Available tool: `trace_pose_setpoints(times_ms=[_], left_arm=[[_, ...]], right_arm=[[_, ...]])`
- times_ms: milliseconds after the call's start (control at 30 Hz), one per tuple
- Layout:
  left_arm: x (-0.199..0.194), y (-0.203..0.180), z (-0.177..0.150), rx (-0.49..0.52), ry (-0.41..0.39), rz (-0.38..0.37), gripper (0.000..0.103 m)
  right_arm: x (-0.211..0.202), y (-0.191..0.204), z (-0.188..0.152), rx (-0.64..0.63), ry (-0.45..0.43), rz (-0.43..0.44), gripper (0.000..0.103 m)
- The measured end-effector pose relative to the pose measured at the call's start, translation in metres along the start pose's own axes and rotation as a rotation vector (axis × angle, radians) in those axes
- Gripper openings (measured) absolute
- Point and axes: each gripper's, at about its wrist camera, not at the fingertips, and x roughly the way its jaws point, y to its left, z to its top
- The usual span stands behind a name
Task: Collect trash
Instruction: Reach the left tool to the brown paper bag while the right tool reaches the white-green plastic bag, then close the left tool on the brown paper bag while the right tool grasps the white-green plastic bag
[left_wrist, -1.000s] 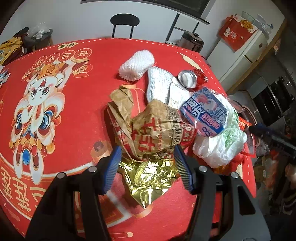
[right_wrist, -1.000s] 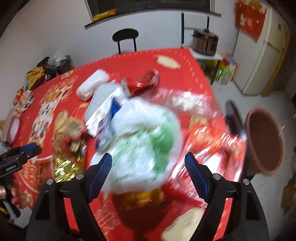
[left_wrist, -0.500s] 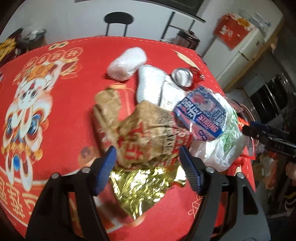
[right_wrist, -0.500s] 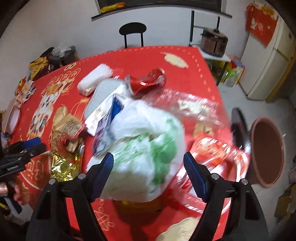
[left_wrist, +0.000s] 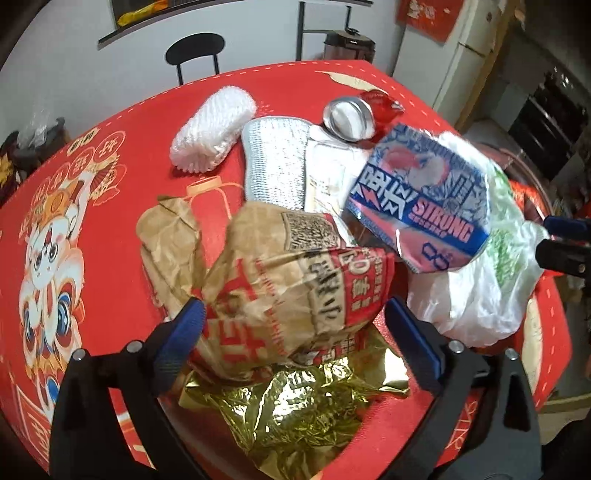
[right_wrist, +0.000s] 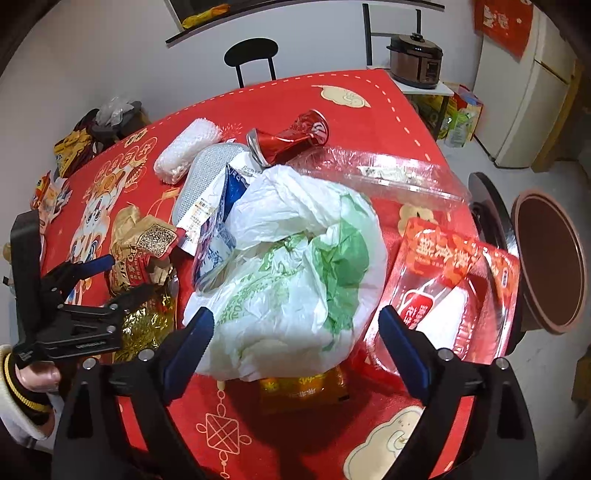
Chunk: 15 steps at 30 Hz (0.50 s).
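With both sets of fingers opening wide, the left gripper straddles the crumpled paper bag and the right gripper the white plastic bag mid-tabletop: both look light, soft, best pinched across their bulk.

Even indoor lighting, sharp centre, strong fisheye curvature at all frame edges.
The red tablecloth is evenly lit; shadows beneath the trash on it are soft and short. Glare marks the gold foil at the near edge of the tablecloth and the clear plastic tray toward its far right side. Around the tablecloth, corners darken to black vignette and room lines bow.
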Motion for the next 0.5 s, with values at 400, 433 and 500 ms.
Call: trace_pose_setpoints(times_ms=[400, 433, 500], left_arm=[[-0.007, 0.011, -0.005, -0.012, -0.013, 0.029, 0.087], [-0.012, 0.015, -0.006, -0.031, -0.025, 0.026, 0.086], [-0.023, 0.024, -0.010, -0.067, -0.044, 0.017, 0.086]], right_arm=[[0.032, -0.012, -0.010, 0.134, 0.074, 0.045, 0.091], [0.032, -0.011, -0.011, 0.128, 0.073, 0.046, 0.087], [0.032, -0.007, -0.012, 0.105, 0.083, 0.054, 0.071]])
